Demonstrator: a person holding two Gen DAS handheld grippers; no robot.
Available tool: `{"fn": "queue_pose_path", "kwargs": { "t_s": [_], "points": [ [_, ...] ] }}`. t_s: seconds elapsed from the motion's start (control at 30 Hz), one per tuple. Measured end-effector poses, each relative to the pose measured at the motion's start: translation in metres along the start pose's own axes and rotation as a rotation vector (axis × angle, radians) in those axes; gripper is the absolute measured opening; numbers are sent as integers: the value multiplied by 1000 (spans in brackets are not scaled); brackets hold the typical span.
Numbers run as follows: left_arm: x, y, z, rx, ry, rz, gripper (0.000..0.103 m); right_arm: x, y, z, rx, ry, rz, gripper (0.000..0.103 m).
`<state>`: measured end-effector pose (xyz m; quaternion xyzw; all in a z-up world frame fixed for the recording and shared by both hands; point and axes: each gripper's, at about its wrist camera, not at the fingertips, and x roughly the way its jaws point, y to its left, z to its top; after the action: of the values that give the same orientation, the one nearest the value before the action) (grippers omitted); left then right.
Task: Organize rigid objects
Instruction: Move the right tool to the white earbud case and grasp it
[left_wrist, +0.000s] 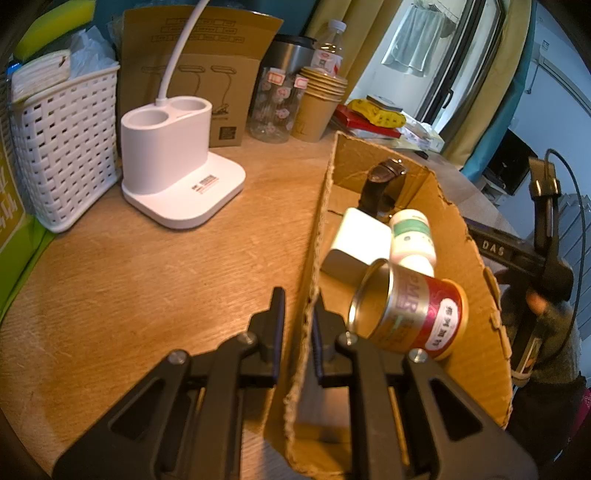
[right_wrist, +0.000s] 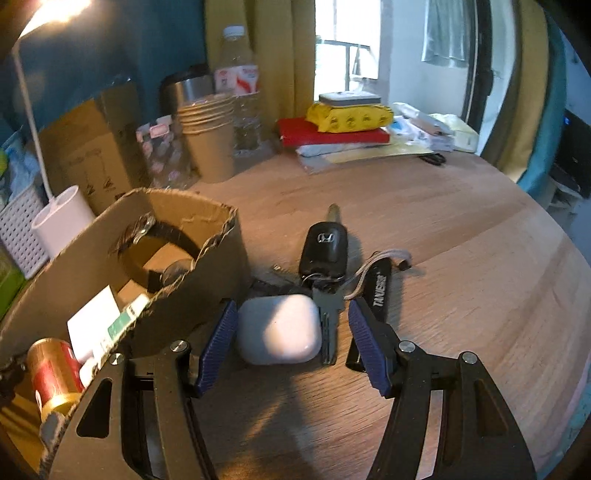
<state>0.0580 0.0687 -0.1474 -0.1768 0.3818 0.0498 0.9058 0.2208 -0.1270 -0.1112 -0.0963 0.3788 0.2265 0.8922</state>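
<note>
Right gripper, jaws apart astride the white earbud case (untouched), long axis crosswise between pads.

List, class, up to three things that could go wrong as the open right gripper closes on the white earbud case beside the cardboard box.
1. A metal key lies against the earbud case, inside the right gripper; it may get pinched too.
2. The smooth, rounded case could squirt out.
3. The left gripper clamps only the thin cardboard box wall; it could bend.
</note>
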Motion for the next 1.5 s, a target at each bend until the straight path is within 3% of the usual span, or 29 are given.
{"fn": "queue_pose_path", "kwargs": {
  "t_s": [0.17,0.57,0.63,1.5],
  "points": [
    [0,0,0,0,0,0,14,10,-2,-3,8,38,41,66],
    [1,-1,0,1,1,0,14,20,0,-3,14,96,20,62],
    [0,-2,-1,1,1,0,14,20,1,-3,9,95,15,56],
    [0,-1,0,0,1,0,14,-17,-5,3,39,-17,29,56]
  ]
}}
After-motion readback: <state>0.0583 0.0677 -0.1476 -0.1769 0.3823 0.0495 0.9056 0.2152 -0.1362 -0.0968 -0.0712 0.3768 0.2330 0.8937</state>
